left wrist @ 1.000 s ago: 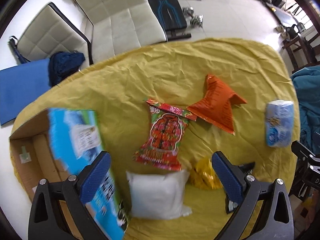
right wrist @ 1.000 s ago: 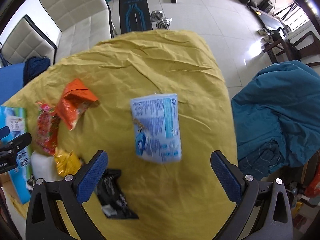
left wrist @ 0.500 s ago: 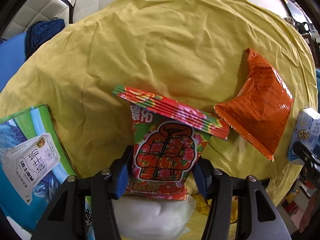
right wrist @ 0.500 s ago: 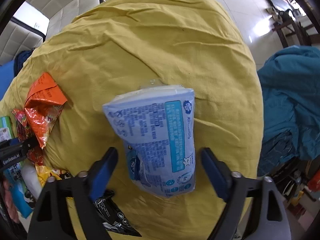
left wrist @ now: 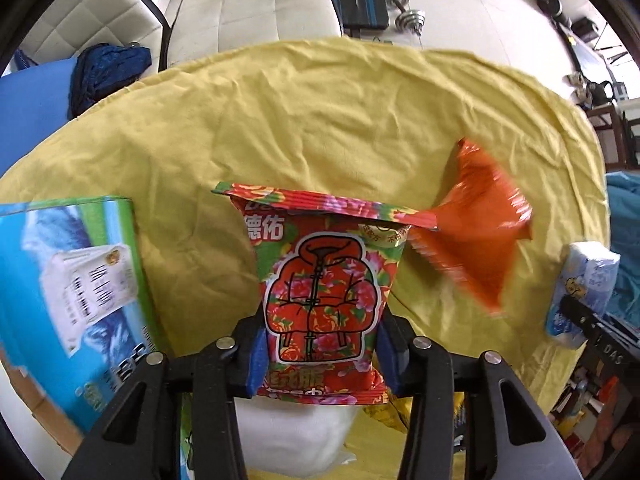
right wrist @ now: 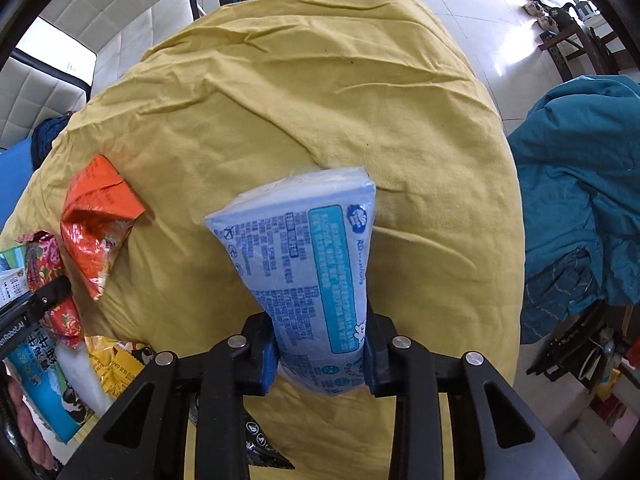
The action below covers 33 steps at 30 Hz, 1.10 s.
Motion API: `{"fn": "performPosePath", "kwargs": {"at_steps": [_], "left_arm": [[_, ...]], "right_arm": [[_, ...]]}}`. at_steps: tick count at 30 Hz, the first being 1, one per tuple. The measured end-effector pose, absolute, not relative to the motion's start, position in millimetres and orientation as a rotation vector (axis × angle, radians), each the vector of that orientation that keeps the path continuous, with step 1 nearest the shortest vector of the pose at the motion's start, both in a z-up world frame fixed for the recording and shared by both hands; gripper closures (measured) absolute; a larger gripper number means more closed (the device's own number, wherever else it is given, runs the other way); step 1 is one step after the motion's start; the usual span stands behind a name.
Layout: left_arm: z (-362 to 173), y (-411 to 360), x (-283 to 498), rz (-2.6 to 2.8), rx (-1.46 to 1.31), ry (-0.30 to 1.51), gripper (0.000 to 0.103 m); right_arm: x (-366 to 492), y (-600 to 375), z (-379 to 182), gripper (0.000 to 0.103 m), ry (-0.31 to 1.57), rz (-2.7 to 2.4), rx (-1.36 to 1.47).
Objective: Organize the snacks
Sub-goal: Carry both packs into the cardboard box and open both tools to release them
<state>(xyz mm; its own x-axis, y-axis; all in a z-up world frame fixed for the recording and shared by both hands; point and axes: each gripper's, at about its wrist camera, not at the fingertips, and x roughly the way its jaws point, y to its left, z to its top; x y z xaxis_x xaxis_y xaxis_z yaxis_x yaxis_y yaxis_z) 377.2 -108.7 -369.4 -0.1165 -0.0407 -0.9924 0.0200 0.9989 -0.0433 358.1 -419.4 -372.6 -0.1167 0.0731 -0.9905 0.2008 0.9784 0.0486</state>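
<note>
We have both claws loaded. Left gripper is clamped on the red floral-print plastic snack bag with a jacket drawing; its blue pads have just closed in and now squeeze the bag's lower part from both sides. The bag runs straight out ahead of the claw, sealed top edge farthest from us, bottom seam at the finger roots. Right gripper is clenched on the pale blue printed plastic pouch; those jaws have just closed too, with the pouch pinched between the pads near its lower end and its wide end fanning out ahead of the claw.

Around them, on the wrinkled yellow cloth: the crumpled orange foil packet sits just right of the floral bag's top edge in the left view, touching or overlapping its corner, we can't tell which through the blur. A white soft pack lies under the left claw. A blue-green printed carton flap is to the left of it. In the right view a gold foil wrapper lies near the left edge, and a black packet shows partly behind the right claw's fingers.
</note>
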Motion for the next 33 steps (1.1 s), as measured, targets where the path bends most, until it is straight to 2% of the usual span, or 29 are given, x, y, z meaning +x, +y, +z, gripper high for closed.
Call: {"fn": "performPosePath", "kwargs": {"at_steps": [8, 15, 24, 29, 33], "left_arm": [[-315, -86, 350, -0.066, -0.083, 1.628, 0.062], [-268, -79, 330, -0.121, -0.17, 1.568, 0.062], [-216, 2, 304, -0.133, -0.232, 1.484, 0.062], [-209, 71, 305, -0.113, -0.272, 1.467, 0.062], [-220, 120, 312, -0.111, -0.313, 1.484, 0.062]], "right_arm": [[336, -417, -342, 0.071, 1.629, -0.064, 0.224], [314, -376, -290, 0.071, 1.555, 0.042, 0.238], [286, -225, -225, 0.071, 1.496, 0.199, 0.211], [292, -128, -205, 0.071, 1.479, 0.274, 0.18], [308, -52, -209, 0.071, 1.491, 0.349, 0.181]]}}
